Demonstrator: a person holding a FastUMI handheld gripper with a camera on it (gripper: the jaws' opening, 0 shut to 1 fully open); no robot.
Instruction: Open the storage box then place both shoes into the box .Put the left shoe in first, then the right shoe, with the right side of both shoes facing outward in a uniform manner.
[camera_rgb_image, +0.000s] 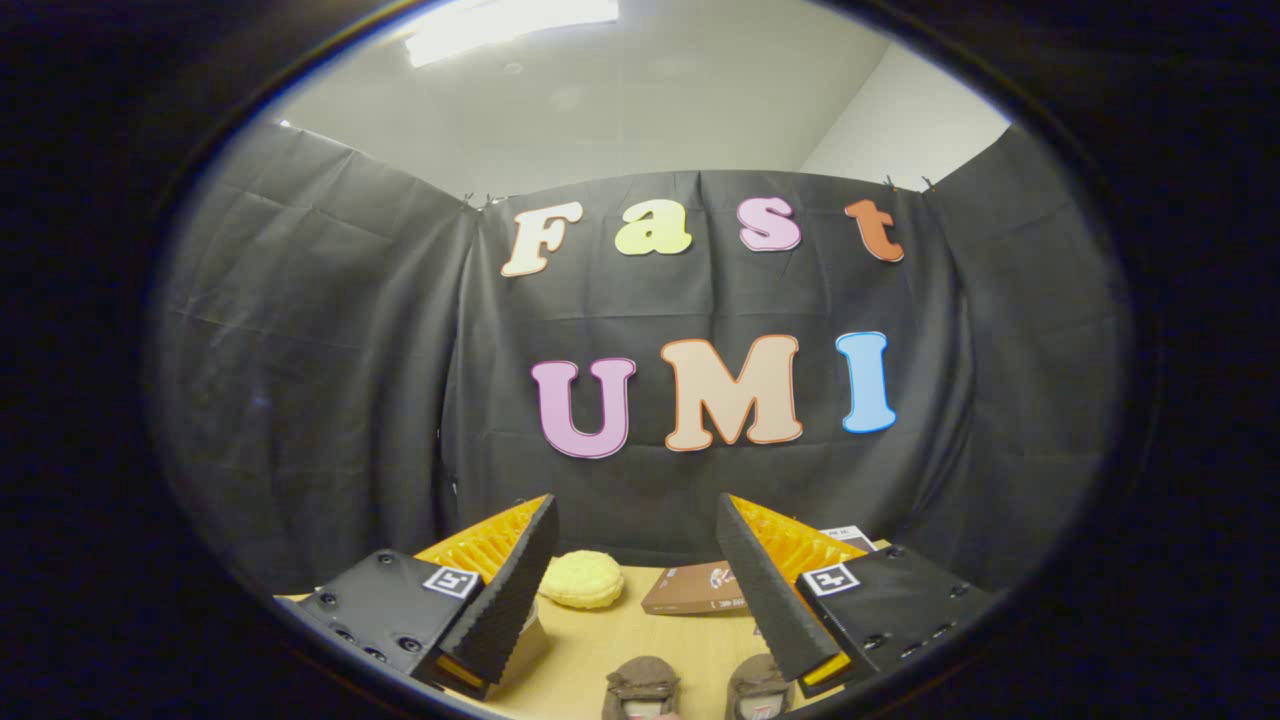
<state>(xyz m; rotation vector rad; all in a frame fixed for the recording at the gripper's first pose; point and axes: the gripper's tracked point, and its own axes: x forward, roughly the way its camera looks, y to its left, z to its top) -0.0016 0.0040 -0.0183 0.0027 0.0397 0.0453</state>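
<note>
The tongs (637, 520) stand wide apart with nothing between them, their two wedge-shaped fingers (515, 590) rising from flat plates studded with screws, each plate carrying a small square marker. The inner faces of the fingers are ribbed, like a fine washboard. Below and between the fingers lies the table (620, 640), a smooth pale wood-toned top. At its near edge sit two shoes (640, 685), side by side and just apart, soft brown slipper-like things with a suede-like nap and rounded toes pointing away toward the wall; their heels are cut off from sight. Beyond the shoes, near the right finger, lies the storage box (697, 590), a flat brown cardboard carton with a printed lid, closed. To its left, just past the left finger, rests a round yellow cushion-like object (583, 578) with a dimpled, spongy surface. Behind everything hangs the black cloth wall (320, 380), creased and matte.
</note>
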